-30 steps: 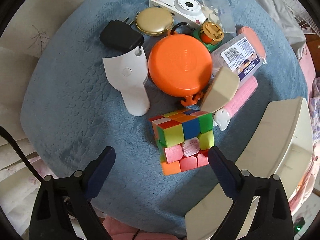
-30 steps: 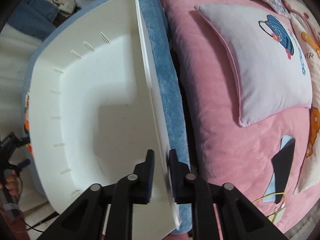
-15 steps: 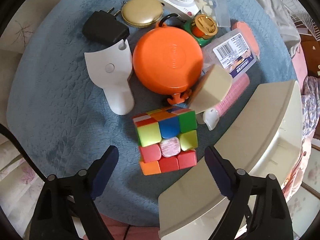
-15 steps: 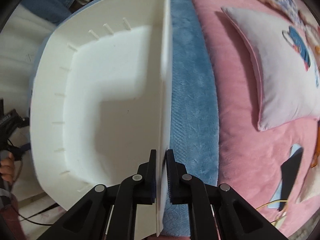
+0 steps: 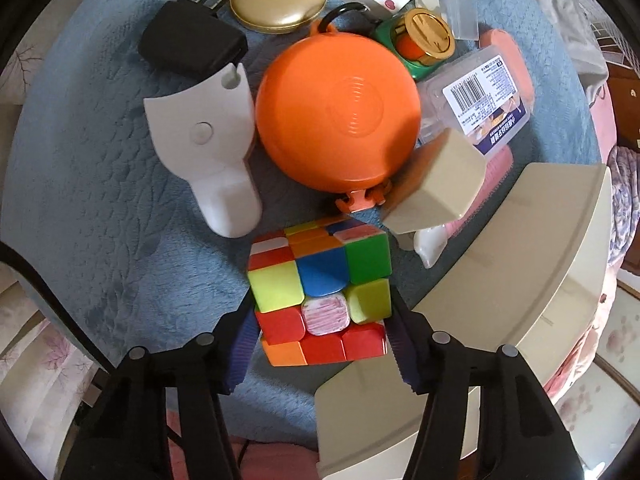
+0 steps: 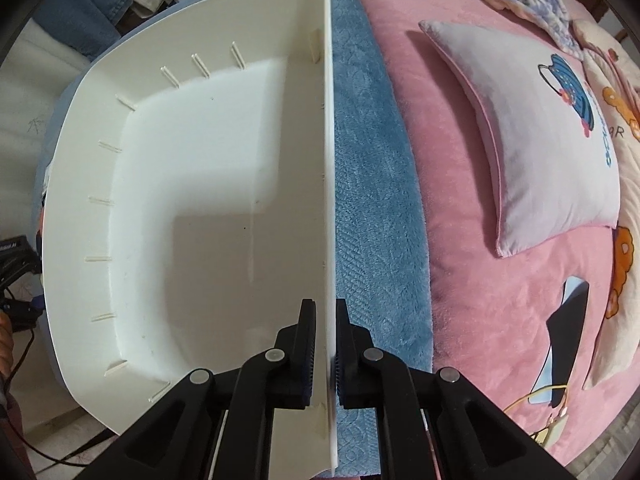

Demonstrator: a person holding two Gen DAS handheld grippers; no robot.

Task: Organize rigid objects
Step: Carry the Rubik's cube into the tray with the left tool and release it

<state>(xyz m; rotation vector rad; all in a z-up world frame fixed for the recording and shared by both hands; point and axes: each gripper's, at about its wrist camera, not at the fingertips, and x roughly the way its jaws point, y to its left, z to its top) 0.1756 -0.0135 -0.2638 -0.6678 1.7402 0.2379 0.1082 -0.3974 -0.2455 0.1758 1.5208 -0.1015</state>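
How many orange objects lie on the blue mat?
2 surely: the big orange round case in the middle, and an orange piece behind the clear box. Others may be hidden.

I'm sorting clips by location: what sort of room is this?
Most likely a bedroom, with the work done on a bed. A pink plush cover carries a cartoon-print pillow, and the blue fleece blanket spread over it holds the household clutter.

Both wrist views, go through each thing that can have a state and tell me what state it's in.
Left gripper: jaws just closing, pads against the puzzle cube's sides.
Puzzle cube: scrambled, resting on the blue blanket.
Right gripper: shut on the white bin's wall.
White bin: empty.
Orange round case: closed.
Gold compact: closed.
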